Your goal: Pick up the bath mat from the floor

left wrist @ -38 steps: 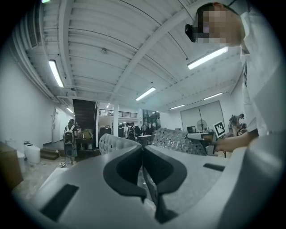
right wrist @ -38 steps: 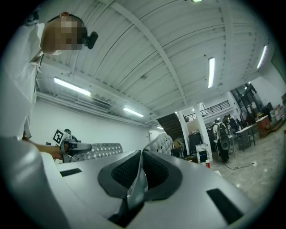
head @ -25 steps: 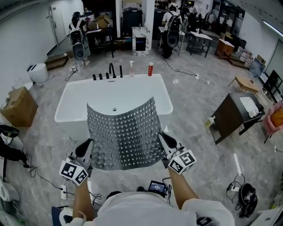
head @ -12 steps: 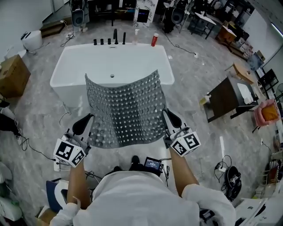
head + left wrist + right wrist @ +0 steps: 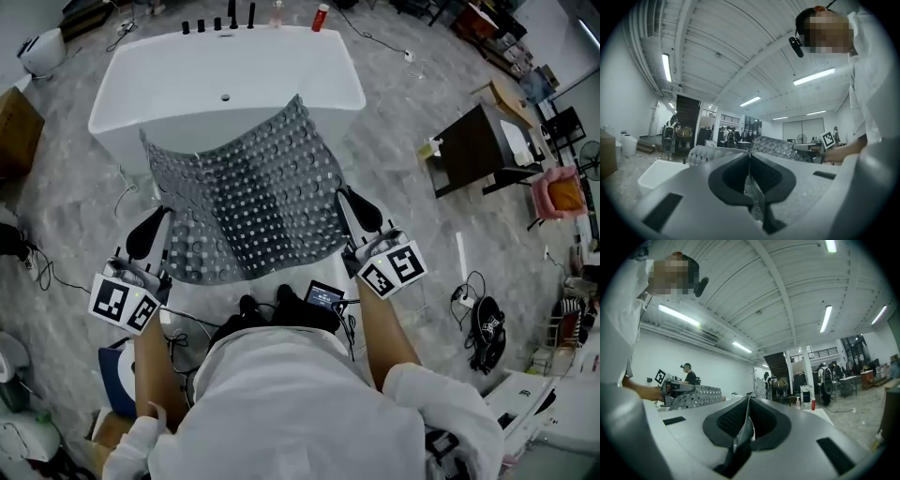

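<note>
The grey bath mat (image 5: 246,202), studded with holes and suction cups, hangs spread out in the air in front of the white bathtub (image 5: 349,86). My left gripper (image 5: 156,223) is shut on its near left edge, and my right gripper (image 5: 346,197) is shut on its near right edge. In the left gripper view the jaws (image 5: 750,158) pinch the thin mat edge, and the mat (image 5: 776,146) runs across to the other gripper. In the right gripper view the jaws (image 5: 748,401) clamp the edge, with the mat (image 5: 696,397) stretching left. The mat's far edge overlaps the tub's near rim.
Black taps (image 5: 216,22) and a red bottle (image 5: 322,15) stand at the tub's far end. A dark cabinet (image 5: 473,150) is at the right, a cardboard box (image 5: 13,131) at the left. Cables and a bag (image 5: 484,339) lie on the marble floor.
Both grippers have carried the mat along, still stretched between them. The left gripper has dropped toward the lower left of the head view, and the mat's far edge now slants. The tub sits higher in the picture.
</note>
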Motion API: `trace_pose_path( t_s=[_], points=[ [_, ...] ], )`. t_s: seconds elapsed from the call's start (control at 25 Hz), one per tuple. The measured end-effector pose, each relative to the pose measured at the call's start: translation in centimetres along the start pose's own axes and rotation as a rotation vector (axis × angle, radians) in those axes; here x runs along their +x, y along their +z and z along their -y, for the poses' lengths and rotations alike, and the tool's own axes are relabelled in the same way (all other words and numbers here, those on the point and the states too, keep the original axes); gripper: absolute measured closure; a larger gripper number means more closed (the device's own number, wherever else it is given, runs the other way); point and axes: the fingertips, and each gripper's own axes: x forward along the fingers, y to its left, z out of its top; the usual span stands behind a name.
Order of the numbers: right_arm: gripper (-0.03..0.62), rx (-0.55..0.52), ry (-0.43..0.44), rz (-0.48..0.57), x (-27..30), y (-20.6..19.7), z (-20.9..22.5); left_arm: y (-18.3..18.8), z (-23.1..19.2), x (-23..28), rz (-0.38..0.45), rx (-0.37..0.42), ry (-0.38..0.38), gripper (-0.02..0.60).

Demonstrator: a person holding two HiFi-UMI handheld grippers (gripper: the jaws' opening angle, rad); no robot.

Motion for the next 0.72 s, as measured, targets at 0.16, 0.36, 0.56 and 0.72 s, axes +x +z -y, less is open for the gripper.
trace_pose_path(
  t_s=[0.16, 0.36, 0.56, 0.72],
  points=[
    [0.553, 0.029, 0.009, 0.008, -1.4, -0.7, -0.1, -0.1, 1.8, -0.2, -0.003, 0.018, -0.003, 0.563],
    [0.553, 0.041, 0.022, 0.043, -2.6, -0.3, 0.6, 0.8, 3.1, 0.0, -0.006, 0.052, 0.024, 0.563],
    [0.553, 0.013, 0.013, 0.055, -5.3, 0.1, 2.4, 1.4, 5.8, 0.9, -0.017, 0.07, 0.044, 0.563],
    [0.553, 0.012, 0.012, 0.057, -6.9, -0.3, 3.8, 1.2, 7.9, 1.9, -0.026, 0.083, 0.048, 0.563]
  ],
)
